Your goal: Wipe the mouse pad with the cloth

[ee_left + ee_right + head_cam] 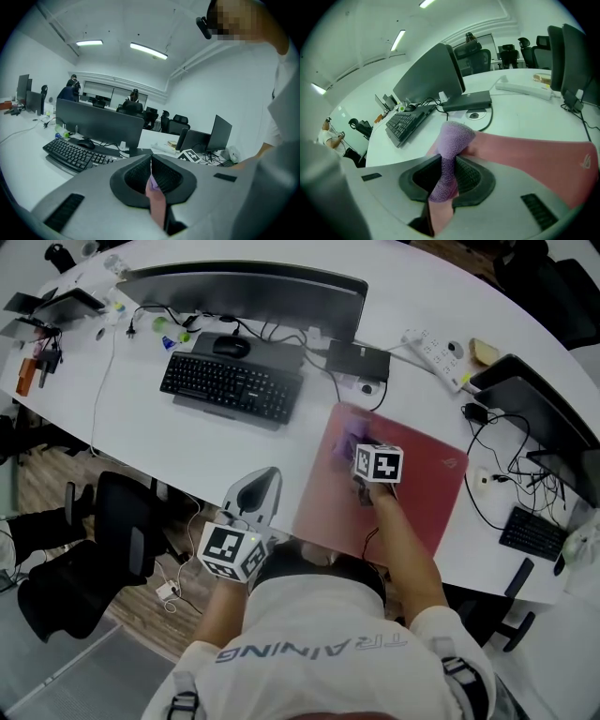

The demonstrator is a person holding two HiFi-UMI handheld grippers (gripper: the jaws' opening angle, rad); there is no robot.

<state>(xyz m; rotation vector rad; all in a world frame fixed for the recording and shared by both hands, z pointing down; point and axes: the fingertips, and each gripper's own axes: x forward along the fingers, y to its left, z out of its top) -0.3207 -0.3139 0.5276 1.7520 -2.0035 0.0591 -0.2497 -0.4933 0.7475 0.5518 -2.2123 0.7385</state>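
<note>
Purple cloth (454,140) pinched in right claw (449,163), lying on pink mouse pad (422,493), left claw (151,161) closed, off the pad

cloth (453,140): purple, fuzzy, bunched upright | mouse pad (534,159): pink, flat beneath cloth

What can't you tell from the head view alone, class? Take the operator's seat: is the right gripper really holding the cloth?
Observer: Yes; the right gripper view shows the right gripper with its fingers clamped on the purple cloth.
Operator: Is it touching the mouse pad?
Observer: Its bunched end lies on the pink surface.
Operator: And the left gripper?
Observer: Its fingers are pressed together.
</note>
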